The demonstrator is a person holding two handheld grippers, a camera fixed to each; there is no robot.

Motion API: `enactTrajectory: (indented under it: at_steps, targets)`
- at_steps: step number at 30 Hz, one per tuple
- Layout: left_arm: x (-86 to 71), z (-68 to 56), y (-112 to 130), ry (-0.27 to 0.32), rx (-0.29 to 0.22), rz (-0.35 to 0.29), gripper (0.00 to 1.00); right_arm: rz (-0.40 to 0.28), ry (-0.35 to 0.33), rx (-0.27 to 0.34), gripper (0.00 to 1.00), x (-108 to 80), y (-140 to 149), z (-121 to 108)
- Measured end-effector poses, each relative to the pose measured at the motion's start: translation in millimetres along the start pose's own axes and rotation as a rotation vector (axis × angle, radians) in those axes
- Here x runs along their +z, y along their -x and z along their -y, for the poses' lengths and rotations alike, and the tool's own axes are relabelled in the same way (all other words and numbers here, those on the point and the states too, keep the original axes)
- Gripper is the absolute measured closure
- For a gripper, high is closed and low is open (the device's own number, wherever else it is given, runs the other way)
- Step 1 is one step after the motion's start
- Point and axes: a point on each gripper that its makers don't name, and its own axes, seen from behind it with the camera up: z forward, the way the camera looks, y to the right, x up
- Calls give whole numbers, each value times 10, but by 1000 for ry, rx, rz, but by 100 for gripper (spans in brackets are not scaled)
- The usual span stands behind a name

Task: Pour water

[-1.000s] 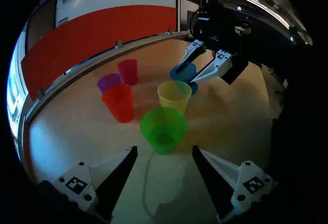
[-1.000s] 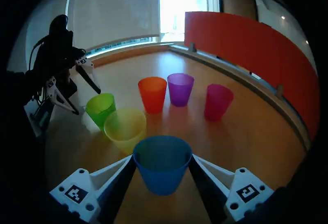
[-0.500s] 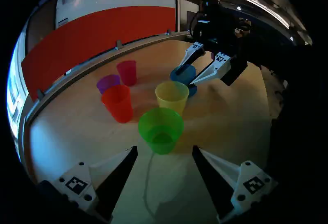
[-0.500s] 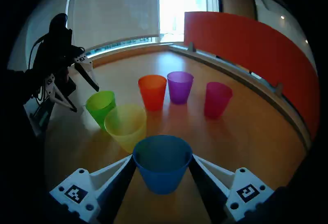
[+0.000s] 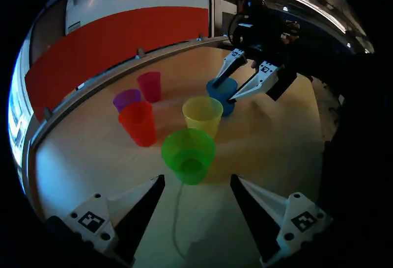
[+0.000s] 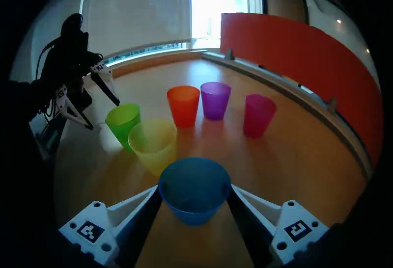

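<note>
Between the fingers of the right gripper (image 6: pixel 194 189) sits the blue cup (image 6: pixel 194 206), both fingers pressed against its sides near the rim. Its mouth leans slightly toward the camera. Whether it holds water, or whether its base touches the surface (image 6: pixel 304 170), cannot be told.

Just beyond it stands the yellow cup (image 6: pixel 154 143), upright, with the green cup (image 6: pixel 123 120) right beside it on the far left. Further back the orange cup (image 6: pixel 183 103) and the purple cup (image 6: pixel 215 98) stand close together, and the pink cup (image 6: pixel 258 113) stands a little apart to their right. A red panel (image 6: pixel 304 47) runs along the surface's far edge.

In the left gripper view, the left gripper (image 5: pixel 196 177) is spread wide and holds nothing. The green cup stands just ahead of the gap between its fingertips, touching neither finger. Something darker shows in that cup's bottom; what it is cannot be made out. Past the yellow cup, the right gripper clasps the blue cup.
</note>
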Motion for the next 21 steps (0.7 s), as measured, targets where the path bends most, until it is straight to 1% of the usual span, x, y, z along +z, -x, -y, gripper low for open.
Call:
enactTrajectory:
  at_steps: [6,13,19,21]
  targets:
    - [13,-21,14,3,0,4,1,4,8,7,8,-35,35,-16]
    - [17,-13,15,0,-3,5,0,7,12,17,8,-60,58,-23]
    - [8,-14,26,-3,-5,6,0,3,17,23,2,-90,49,-20]
    - [3,-13,29,-5,-6,5,0,1,19,28,1,-105,45,-23]
